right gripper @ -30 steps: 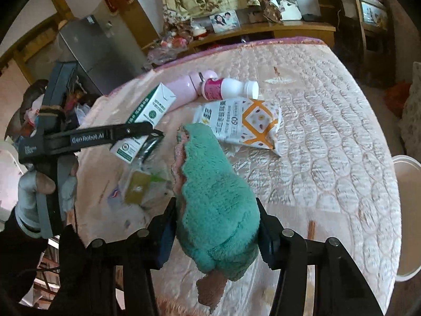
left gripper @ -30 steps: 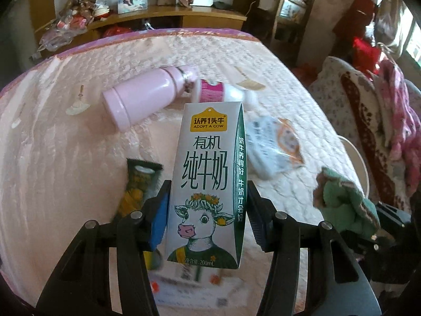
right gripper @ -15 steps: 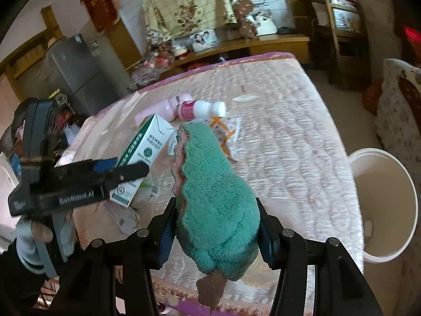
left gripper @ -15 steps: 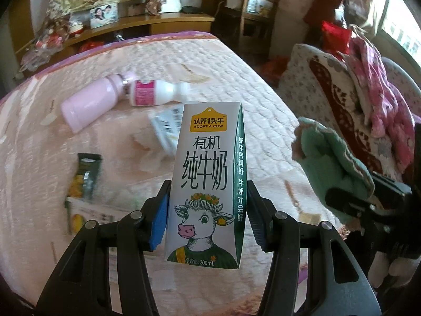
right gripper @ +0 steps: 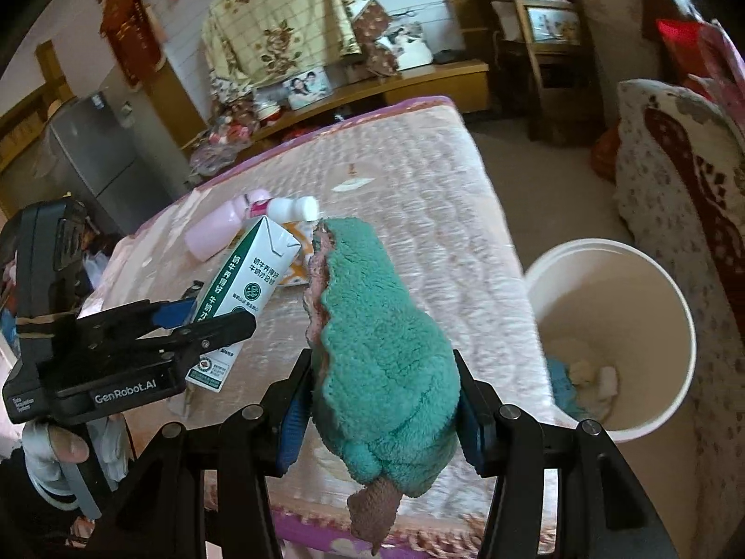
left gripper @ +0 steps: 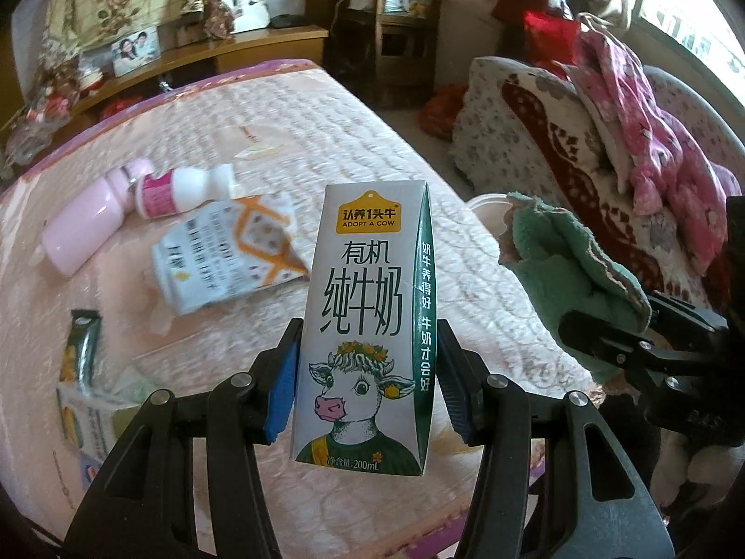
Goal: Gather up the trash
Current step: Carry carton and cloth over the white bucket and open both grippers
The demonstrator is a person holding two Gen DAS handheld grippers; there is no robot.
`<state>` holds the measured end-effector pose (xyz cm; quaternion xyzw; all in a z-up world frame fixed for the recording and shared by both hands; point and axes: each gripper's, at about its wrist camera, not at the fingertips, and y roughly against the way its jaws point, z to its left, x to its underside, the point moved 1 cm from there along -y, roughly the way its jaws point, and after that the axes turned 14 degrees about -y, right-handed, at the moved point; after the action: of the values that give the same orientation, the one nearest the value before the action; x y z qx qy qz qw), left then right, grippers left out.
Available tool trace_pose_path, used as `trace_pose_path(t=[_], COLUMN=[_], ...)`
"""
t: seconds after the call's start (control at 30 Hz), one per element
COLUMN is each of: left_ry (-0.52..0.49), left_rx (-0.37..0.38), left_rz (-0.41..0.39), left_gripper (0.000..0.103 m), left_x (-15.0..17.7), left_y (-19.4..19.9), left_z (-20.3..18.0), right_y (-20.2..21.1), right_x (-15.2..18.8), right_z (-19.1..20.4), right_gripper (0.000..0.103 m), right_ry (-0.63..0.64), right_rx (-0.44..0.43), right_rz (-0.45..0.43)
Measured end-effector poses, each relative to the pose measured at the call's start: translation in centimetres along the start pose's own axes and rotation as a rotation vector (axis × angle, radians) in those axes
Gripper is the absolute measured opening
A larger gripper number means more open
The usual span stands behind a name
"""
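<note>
My left gripper point(left gripper: 368, 396) is shut on a white and green milk carton point(left gripper: 372, 316), held upright above the bed's near edge; the carton also shows in the right wrist view point(right gripper: 242, 293). My right gripper point(right gripper: 379, 400) is shut on a folded green cloth point(right gripper: 382, 344), held above the bed edge left of a white bucket point(right gripper: 670, 307); the cloth also shows in the left wrist view point(left gripper: 568, 270). The bucket holds crumpled white and blue scraps. On the bed lie a pink bottle point(left gripper: 84, 228), a white bottle with a pink label point(left gripper: 186, 191), a white snack bag point(left gripper: 228, 251) and a dark green wrapper point(left gripper: 81, 344).
The pink quilted bed point(left gripper: 302, 130) fills the middle. A patterned sofa with pink clothes point(left gripper: 652, 149) stands right of the bucket. A wooden shelf with a photo point(right gripper: 307, 86) runs behind the bed. More flat packets point(left gripper: 88, 419) lie at the bed's near left.
Both grippers have swung right toward the bed's edge with their loads. The white bucket has come fully into the right wrist view. Both grips are unchanged.
</note>
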<state>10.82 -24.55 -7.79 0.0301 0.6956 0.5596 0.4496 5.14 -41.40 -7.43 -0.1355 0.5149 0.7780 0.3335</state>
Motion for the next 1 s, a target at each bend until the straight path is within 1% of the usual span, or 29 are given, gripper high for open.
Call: trace_pose_path(t=[0.6,1.0], left_ry=[-0.078,-0.114], left_rx=[0.042,0.067], left_rz=[0.007,0.031], left_gripper=[0.052,0.052], left_x=[-3.6,-5.6], left_y=[-3.6,-6.9], left_z=[-5.9,-9.2], right_y=[1.9,1.3], right_x=[-1.2,-1.8], right_z=[-6.7,-11.6], right_gripper=[0.052,0.052], right_ry=[-0.089,-0.16], right_rx=[0.1,0.166], right_rz=[-0.043,-0.036])
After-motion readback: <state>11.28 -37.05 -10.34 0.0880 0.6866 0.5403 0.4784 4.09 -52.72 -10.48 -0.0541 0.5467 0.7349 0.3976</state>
